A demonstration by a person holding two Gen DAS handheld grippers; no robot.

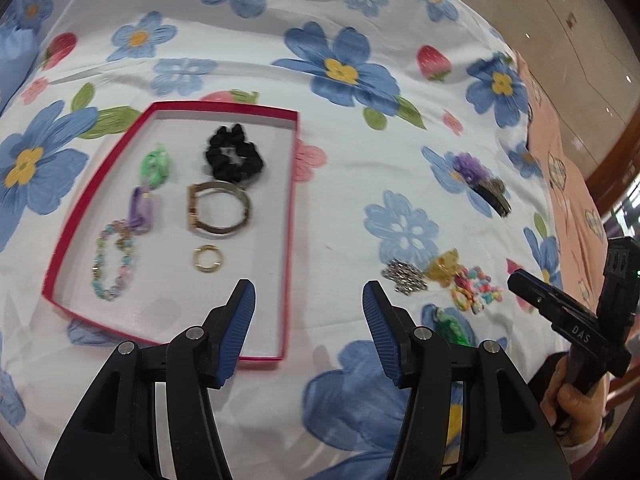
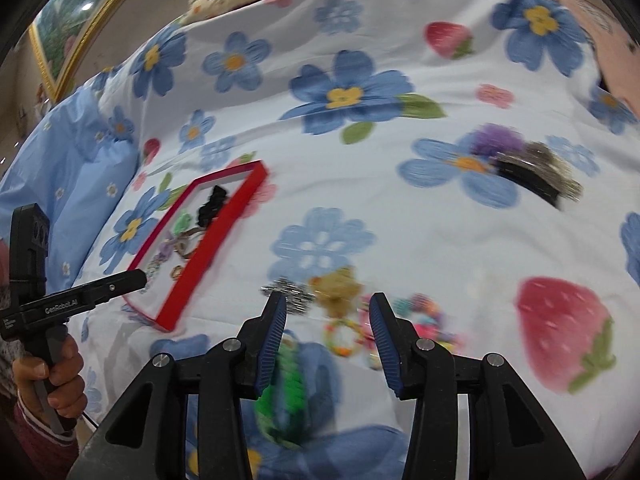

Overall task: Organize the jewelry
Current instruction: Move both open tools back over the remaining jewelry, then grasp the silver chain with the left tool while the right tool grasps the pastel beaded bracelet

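Both hand-held grippers hang with fingers spread and nothing between them: the left hand-held gripper [image 1: 308, 312] over the near right corner of the shallow red-rimmed cardboard box [image 1: 289, 216], the right hand-held gripper [image 2: 328, 320] over loose pieces on the flower-and-strawberry printed bed sheet [image 1: 360, 168]. Only the left view shows the box contents sharply: a black fabric scrunchie [image 1: 234, 154], a gold-and-silver bangle [image 1: 218, 210], a small gold ring [image 1: 207, 258], a pastel beaded bracelet [image 1: 112, 264], a green and purple chain-link piece [image 1: 150, 184]. The right view, blurred, shows a green chain-link piece [image 2: 288, 392] just beneath its fingers, hardly seen from the left. Between box and silver rhinestone brooch [image 1: 404, 276], amber charm [image 1: 442, 266] and multicoloured bead bracelet [image 1: 476, 288] lies bare sheet. A purple-and-black hair clip [image 1: 480, 178] sits well apart, near the bed's right edge
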